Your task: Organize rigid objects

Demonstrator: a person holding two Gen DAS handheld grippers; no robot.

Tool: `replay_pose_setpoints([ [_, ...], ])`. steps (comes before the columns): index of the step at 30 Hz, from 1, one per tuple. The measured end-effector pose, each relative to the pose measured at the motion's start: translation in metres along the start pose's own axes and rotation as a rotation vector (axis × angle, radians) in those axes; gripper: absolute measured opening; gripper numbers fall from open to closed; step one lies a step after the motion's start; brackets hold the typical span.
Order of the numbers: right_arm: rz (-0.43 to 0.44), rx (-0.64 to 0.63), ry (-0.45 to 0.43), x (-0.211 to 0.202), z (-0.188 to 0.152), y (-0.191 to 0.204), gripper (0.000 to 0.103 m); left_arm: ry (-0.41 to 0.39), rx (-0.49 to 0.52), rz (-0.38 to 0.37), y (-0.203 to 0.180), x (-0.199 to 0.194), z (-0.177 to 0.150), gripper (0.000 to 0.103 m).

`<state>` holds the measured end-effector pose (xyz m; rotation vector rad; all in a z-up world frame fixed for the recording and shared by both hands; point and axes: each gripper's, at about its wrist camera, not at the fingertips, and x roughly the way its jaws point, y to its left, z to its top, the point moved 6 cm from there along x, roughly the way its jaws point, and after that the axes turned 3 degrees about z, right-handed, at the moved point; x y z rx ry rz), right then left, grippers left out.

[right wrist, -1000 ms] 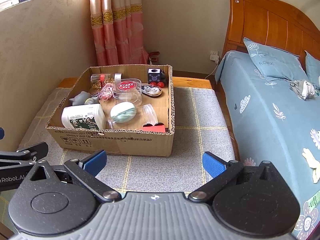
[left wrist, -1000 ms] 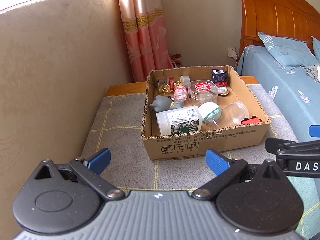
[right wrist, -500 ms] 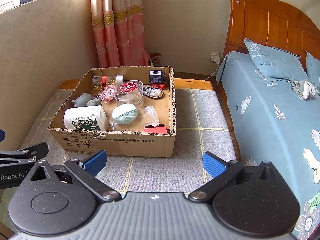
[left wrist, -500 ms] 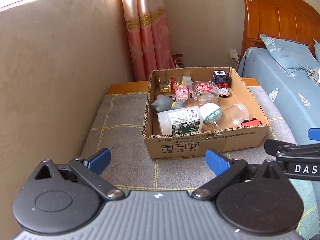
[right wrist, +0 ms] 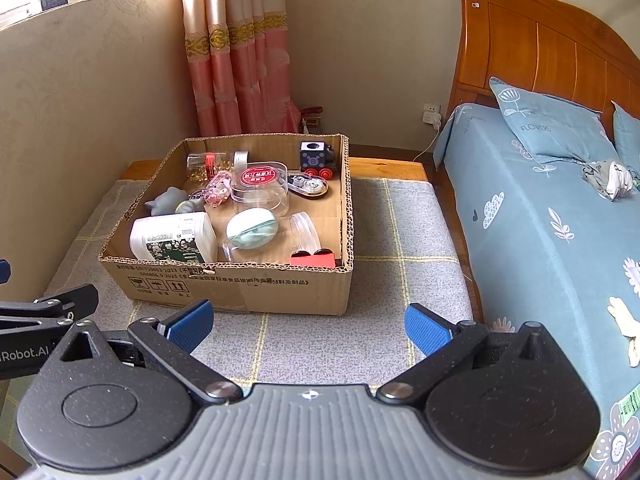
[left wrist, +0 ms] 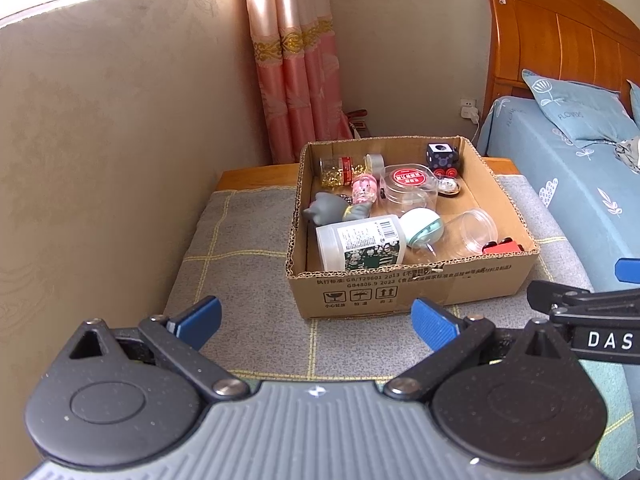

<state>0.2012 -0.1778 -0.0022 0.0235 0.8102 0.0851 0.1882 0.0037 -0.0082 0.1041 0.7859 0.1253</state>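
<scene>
A cardboard box [left wrist: 408, 286] [right wrist: 240, 286] stands on a grey checked mat. Inside lie a white labelled bottle [left wrist: 360, 246] [right wrist: 174, 238], a mint egg-shaped case [left wrist: 422, 226] [right wrist: 252, 228], a clear cup [left wrist: 472, 230], a round tub with a red lid [left wrist: 410, 184] [right wrist: 260, 184], a grey figurine [left wrist: 330, 210], a pink bottle [left wrist: 364, 188], a jar of gold bits [left wrist: 338, 168], a dark toy cube on wheels [left wrist: 442, 156] [right wrist: 316, 156] and a red toy [left wrist: 502, 247]. My left gripper [left wrist: 316, 320] and right gripper [right wrist: 308, 322] are both open and empty, short of the box's front wall.
The grey mat [left wrist: 240, 280] covers a low wooden bench [right wrist: 384, 168]. A beige wall [left wrist: 100, 160] runs close on the left. A bed with blue sheets [right wrist: 540, 220] lies on the right, with a wooden headboard [right wrist: 540, 48]. Pink curtains [right wrist: 236, 60] hang behind the box.
Both cameras have shifted slightly: the box sits a little further right and higher in each view. Both grippers stay open; nothing in the box has moved.
</scene>
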Motion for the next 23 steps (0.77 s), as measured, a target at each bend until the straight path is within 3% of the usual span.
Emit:
replay_pose_setpoints([
  [23,0.005,-0.001,0.0,-0.0012,0.0005,0.0011,0.103,0.008,-0.005,0.003,-0.0002,-0.0006,-0.0028,0.101],
])
